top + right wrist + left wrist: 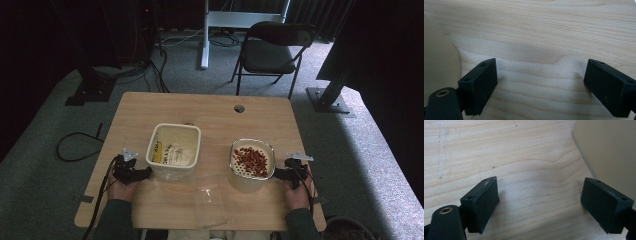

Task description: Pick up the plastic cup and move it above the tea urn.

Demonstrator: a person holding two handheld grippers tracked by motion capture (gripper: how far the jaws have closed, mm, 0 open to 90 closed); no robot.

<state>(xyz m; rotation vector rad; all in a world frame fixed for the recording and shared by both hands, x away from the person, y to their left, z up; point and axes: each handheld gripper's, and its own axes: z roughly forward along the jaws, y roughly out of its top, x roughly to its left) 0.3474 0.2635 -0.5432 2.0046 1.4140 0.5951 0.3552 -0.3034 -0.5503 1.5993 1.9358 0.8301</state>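
Nearest the person, one clear plastic sheet or lid (210, 200) lies flat on the wooden table (260, 112), between the two forearms; beyond it, two hands hold two grippers resting on the tabletop. The left gripper (134, 173) sits just beside one cream square tub (173, 150) holding white packets, its jaws spread wide over bare wood, gripping nothing; the tub's wall (609, 152) rises close to one jaw. The right gripper (285, 173) sits just beside one perforated strainer bowl (252, 159) of red pieces, jaws likewise wide apart and empty; the bowl's pale side (439, 65) shows near one jaw. Farther off, one folding chair (272, 50) stands on the carpet.
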